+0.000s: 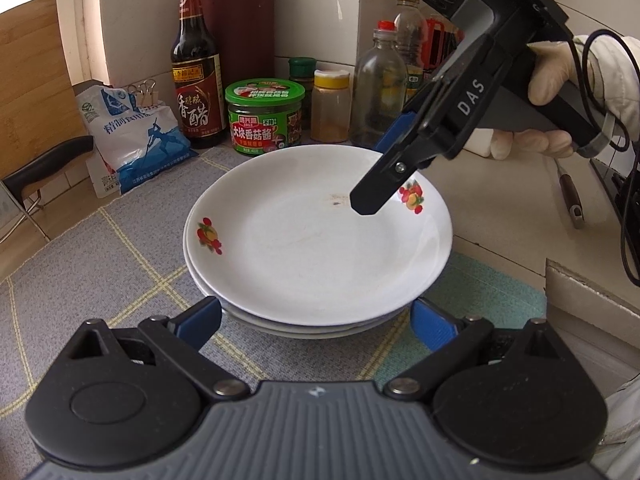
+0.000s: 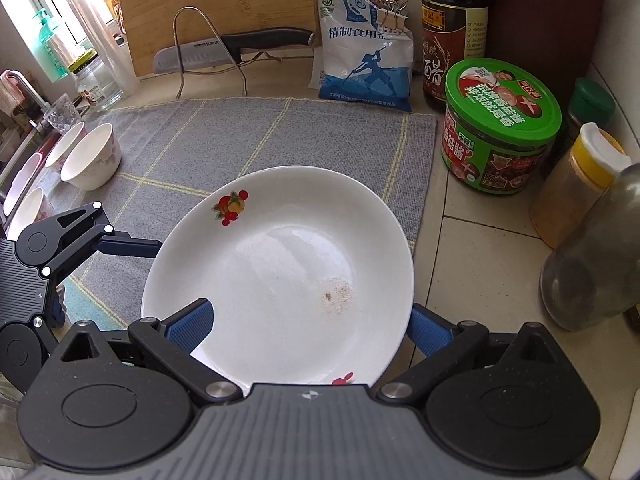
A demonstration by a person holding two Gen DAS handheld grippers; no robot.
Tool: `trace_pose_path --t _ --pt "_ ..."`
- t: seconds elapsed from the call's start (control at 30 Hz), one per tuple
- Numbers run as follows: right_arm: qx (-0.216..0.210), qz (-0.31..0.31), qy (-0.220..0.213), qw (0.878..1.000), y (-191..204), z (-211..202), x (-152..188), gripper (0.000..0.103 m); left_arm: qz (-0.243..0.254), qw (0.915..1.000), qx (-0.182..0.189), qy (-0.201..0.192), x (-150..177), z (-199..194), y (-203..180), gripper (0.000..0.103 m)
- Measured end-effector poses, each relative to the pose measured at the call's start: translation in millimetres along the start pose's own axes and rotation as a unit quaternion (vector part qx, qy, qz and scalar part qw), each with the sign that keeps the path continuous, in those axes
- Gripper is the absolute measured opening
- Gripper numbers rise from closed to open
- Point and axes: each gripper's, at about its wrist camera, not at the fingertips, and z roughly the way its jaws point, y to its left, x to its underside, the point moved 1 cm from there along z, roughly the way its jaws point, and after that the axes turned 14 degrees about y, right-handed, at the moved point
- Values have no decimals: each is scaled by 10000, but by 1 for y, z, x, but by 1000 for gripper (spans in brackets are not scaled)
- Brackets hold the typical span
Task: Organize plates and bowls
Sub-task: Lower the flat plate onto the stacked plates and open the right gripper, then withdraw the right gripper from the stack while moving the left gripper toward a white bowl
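A stack of white plates with fruit prints [image 1: 316, 240] sits on a grey checked mat [image 1: 120, 264]. My left gripper [image 1: 316, 316] is open, its blue fingers on either side of the stack's near edge. My right gripper [image 1: 372, 176] straddles the far rim of the top plate [image 2: 280, 268], one finger over the plate and one outside it; the jaws are wide in the right wrist view [image 2: 310, 328]. Several white bowls [image 2: 92, 158] stand at the mat's left end.
Behind the plates stand a vinegar bottle [image 1: 196, 80], a green-lidded sauce jar [image 1: 264, 116], spice jars [image 1: 330, 106], an oil bottle [image 1: 376, 88] and a salt bag [image 1: 132, 132]. A knife on a rack [image 2: 236, 48] and a cutting board [image 2: 216, 4] stand at the back.
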Motion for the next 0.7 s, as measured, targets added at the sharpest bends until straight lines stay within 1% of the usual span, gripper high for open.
trace_pose_path --t 0.17,0.37,0.5,0.57,0.7 --pt "124 -35 -56 9999 7 -3 9 103 -16 9999 -62 -95 3 -4 0 100" --pt "527 -221 -238 9981 27 -9 15 103 -110 9994 -197 -262 8 -16 1 100" --pt "770 -359 -486 9952 41 -13 17 103 -274 9977 -421 -466 14 -32 2 102" --pt "867 -484 -566 9935 48 -14 16 103 -411 9967 -535 -457 17 -35 4 102" --pt "862 -696 -695 9914 61 -16 13 103 -719 9941 -701 -419 24 -41 9 102"
